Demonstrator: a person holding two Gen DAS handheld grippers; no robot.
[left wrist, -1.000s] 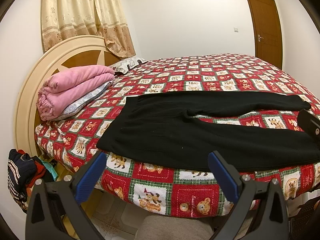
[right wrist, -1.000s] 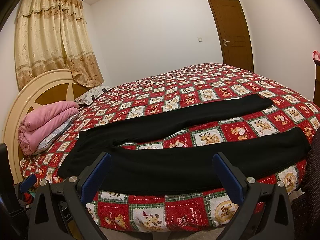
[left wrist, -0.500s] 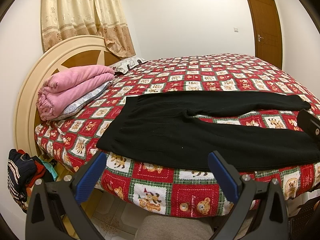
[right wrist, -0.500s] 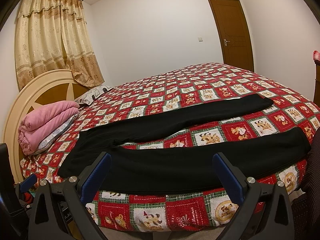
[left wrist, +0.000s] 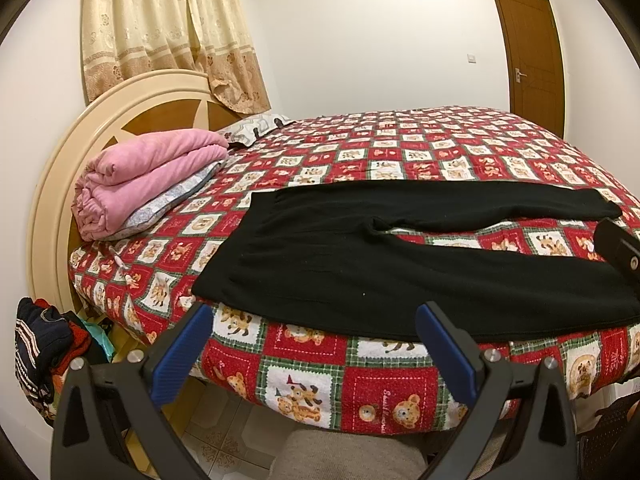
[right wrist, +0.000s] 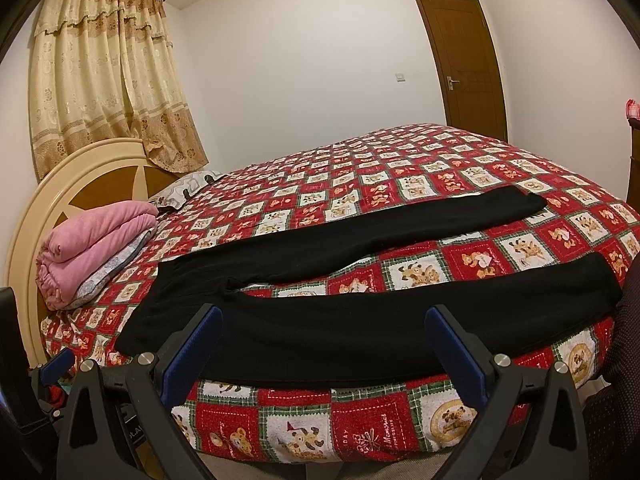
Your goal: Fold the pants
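Two wrist views from my side of the bed

Both my cameras look low across the red teddy-bear patchwork quilt (left wrist: 380, 376) toward the far white wall, sharing the flat black pants (left wrist: 360, 264) (right wrist: 320, 332) close ahead.

A bed (left wrist: 400, 384) covered in a red, green and white teddy-bear patchwork quilt (right wrist: 360, 184) fills the room, its rounded cream-and-wood headboard (left wrist: 60, 184) at the left. Black pants (left wrist: 360, 264) lie flat along the near edge, waistband toward the headboard, legs spread apart in a narrow V. A folded pink blanket (left wrist: 152, 176) sits on a grey patterned pillow (left wrist: 168, 204) by the headboard; a second pillow (right wrist: 188, 188) lies behind it.
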